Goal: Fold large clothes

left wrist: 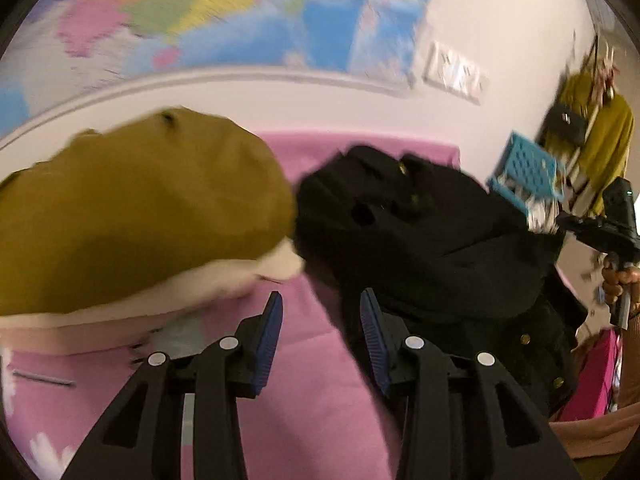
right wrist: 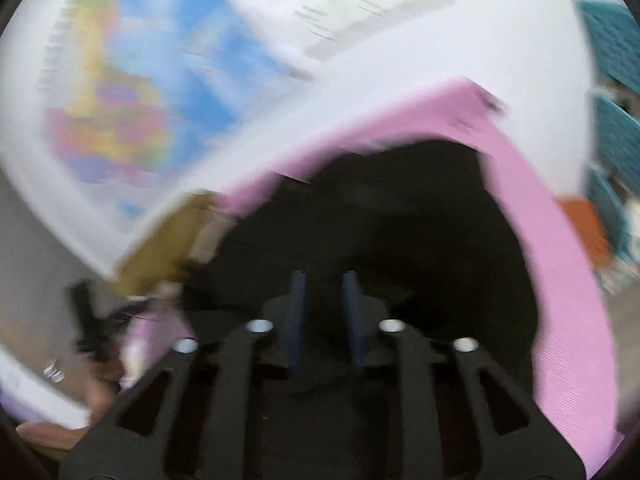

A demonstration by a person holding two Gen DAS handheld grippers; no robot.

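Nearest, the left tongs (left wrist: pixel 321 320) stand partly spread with nothing between the blue pads, over a bare strip of pink bedsheet (left wrist: pixel 304 380). Beyond them and to their right lies the black coat (left wrist: pixel 420 232), crumpled in a heap with brass buttons showing. To the coat's left, touching it, sits a folded mustard jacket (left wrist: pixel 140 216) with cream lining. In the blurred right-wrist view, the right tongs (right wrist: pixel 324 316) are also partly spread and empty, with the coat just ahead. Behind the coat hangs a wall map (left wrist: pixel 208 12). Likely risks: pinching a bunched layer rather than a true hem, or dragging the coat into the mustard jacket and undoing its fold.
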